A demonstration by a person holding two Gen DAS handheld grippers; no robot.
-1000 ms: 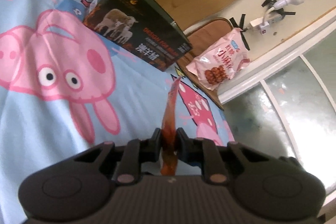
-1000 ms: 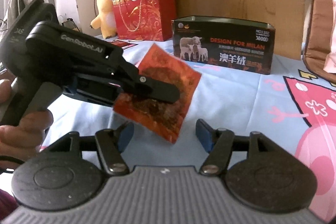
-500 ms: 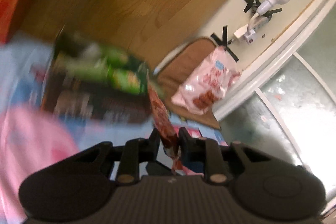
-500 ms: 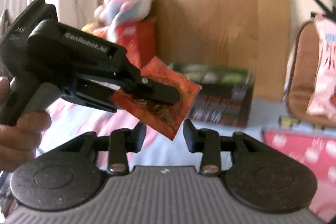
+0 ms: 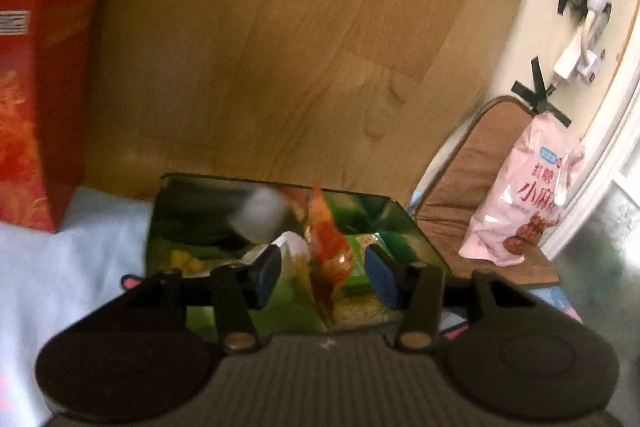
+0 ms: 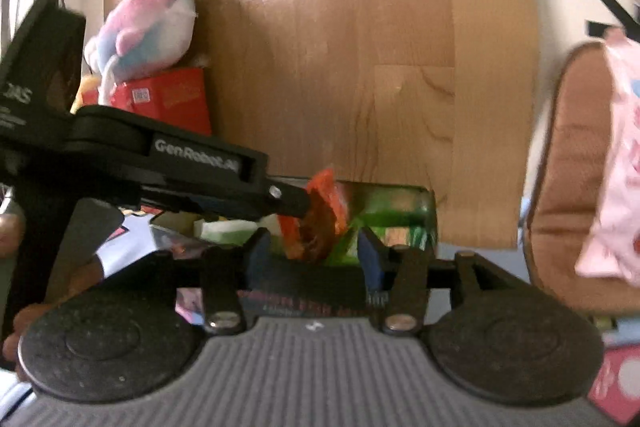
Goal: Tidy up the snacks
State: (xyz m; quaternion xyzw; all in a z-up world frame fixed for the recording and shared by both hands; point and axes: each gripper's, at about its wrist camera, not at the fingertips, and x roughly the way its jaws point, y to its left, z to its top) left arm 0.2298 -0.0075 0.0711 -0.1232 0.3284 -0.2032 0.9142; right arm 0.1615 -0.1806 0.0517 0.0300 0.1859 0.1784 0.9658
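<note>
Wooden panel (image 5: 304, 39); box (image 5: 224, 227), packet (image 5: 330, 247)

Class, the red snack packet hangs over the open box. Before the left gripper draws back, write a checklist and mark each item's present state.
1. Red snack packet over the open box: ok.
2. Left gripper jaws opening, pads clear of the packet: ok.
3. Packet fully dropped into the box: cannot tell, blurred.
4. Right gripper holds nothing: ok.
5. Pink snack bag still outside the box: not ok.
</note>
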